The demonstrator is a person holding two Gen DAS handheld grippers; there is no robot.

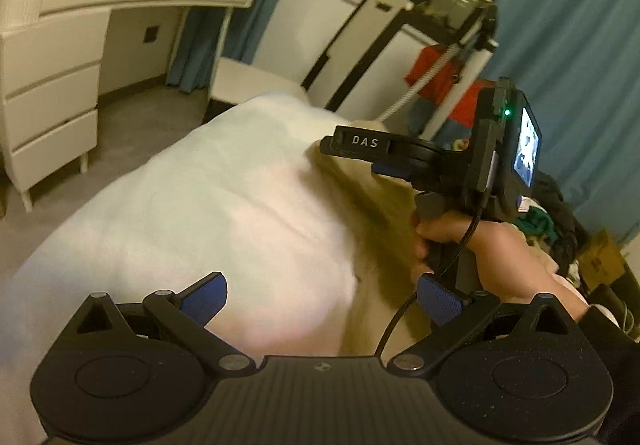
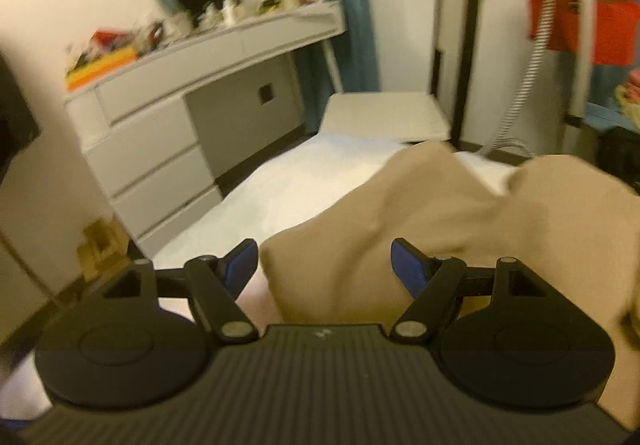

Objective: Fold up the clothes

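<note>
While the left gripper (image 1: 322,303) hangs over the white bed (image 1: 180,205) with jaws wide and holding nothing, the left wrist view shows the right gripper (image 1: 360,149) side-on, "DAS" printed on its finger, gripped by a hand (image 1: 480,249) from below. From the right wrist, the right gripper's jaws stand wide around a raised fold of the beige garment (image 2: 460,213), which lies on the bed.

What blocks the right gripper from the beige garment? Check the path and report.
Nothing visible does. The right gripper is open, and the beige garment lies on the white bed cover right ahead of it, with a fold already reaching between the blue fingers. The left gripper stands off to the side.
</note>
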